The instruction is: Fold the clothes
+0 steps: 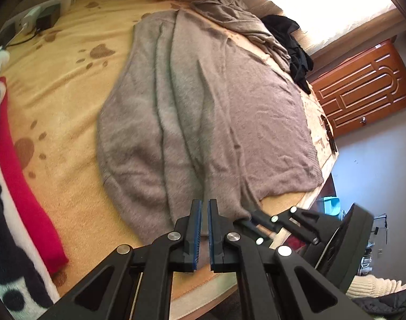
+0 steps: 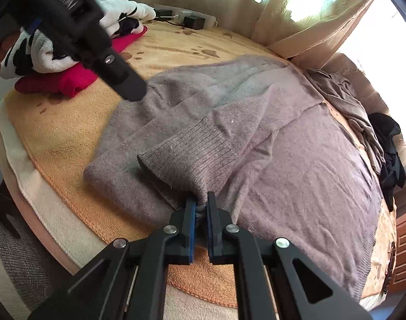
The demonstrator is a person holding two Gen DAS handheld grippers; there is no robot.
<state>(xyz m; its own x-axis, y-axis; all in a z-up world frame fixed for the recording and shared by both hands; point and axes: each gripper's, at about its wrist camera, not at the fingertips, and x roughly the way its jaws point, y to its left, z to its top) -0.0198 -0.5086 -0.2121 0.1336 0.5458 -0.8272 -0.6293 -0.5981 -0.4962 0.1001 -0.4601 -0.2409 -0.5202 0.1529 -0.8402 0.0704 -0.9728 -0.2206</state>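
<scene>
You have a grey-brown knitted sweater spread flat across the yellow blanket, rumpled in long creases. Its ribbed sleeve cuff lies folded over the body near the bed's front edge.

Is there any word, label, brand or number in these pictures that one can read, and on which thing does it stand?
No text can be read in either view.
Door: a small pale tag at its top corner, too small to read.
Chargers at the far edge of the bed: no legible marking.
Grey sweater, red garment and blanket: paw-print pattern on the blanket only, no lettering.
</scene>
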